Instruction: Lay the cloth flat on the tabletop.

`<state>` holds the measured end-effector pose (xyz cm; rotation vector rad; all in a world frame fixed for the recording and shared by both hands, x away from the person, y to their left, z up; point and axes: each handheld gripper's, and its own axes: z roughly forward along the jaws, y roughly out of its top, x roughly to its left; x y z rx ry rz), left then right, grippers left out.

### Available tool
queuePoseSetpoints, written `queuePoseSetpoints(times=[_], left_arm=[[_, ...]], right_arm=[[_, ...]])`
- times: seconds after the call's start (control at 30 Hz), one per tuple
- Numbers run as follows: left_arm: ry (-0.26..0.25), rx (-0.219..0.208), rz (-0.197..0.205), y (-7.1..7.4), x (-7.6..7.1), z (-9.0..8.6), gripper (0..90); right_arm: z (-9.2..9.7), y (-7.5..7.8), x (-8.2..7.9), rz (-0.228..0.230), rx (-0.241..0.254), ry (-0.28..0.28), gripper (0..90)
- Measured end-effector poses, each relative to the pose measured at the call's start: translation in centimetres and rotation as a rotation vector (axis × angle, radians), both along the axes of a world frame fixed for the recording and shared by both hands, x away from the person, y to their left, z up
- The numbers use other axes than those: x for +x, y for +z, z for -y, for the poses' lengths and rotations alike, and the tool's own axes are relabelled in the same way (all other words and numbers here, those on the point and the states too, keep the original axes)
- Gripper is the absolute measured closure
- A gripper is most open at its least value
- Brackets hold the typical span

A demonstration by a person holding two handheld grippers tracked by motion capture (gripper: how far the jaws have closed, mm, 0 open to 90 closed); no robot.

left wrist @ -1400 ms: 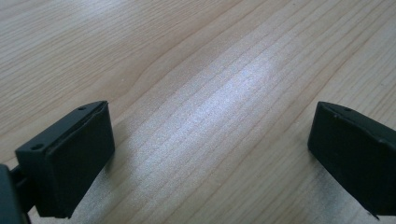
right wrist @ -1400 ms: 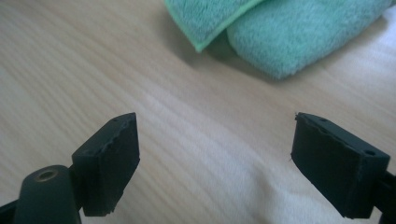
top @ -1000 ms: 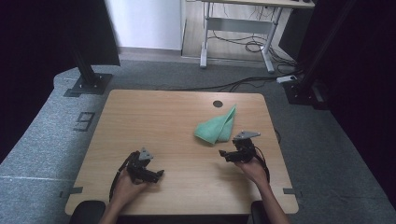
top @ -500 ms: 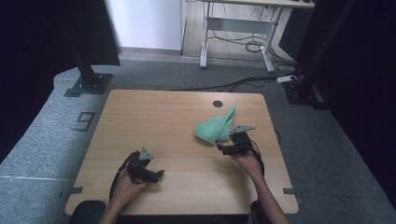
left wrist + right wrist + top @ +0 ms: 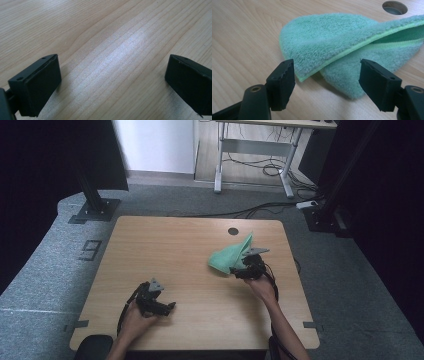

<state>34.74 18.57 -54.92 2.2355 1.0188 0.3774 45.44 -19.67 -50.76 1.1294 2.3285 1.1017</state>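
Green cloth (image 5: 229,258) lies folded on the table (image 5: 165,245) at 2 o'clock | right gripper (image 5: 325,75) jaws apart, just been closing, straddling the raised cloth corner, not yet pinched | left gripper (image 5: 112,80) jaws apart, nothing between | risk: only the top layer may be caught, or the fold slips out.

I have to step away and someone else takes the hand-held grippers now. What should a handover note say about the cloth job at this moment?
Right hand-held gripper: jaws have just been closing and stand either side of the near edge of the folded green terry cloth, not pressing on it yet.
Left hand-held gripper: open, over the bare wooden table, away from the cloth.
Cloth lies folded over on the table's right half, near the round cable hole.
Done: the approach. Left: probably close on the edge and carry on handling the cloth.
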Motion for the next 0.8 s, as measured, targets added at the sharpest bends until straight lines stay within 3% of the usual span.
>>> queuePoseSetpoints(times=[0.33, 0.5, 0.67, 0.8], left_arm=[[0.000, 0.000, 0.000, 0.0, 0.0, 0.0, 0.0], [0.000, 0.000, 0.000, 0.0, 0.0, 0.0, 0.0], [0.000, 0.000, 0.000, 0.0, 0.0, 0.0, 0.0], [0.000, 0.000, 0.000, 0.0, 0.0, 0.0, 0.0]], right_arm=[[-0.5, -0.5, 2.4, -0.007, -0.023, -0.015, 30.5], [-1.0, -1.7, 3.4, -0.042, -0.044, -0.024, 30.4], [-1.1, -3.3, 3.9, -0.068, -0.067, -0.041, 36.8], [-0.9, -3.1, 3.9, -0.069, -0.079, -0.043, 42.5]])
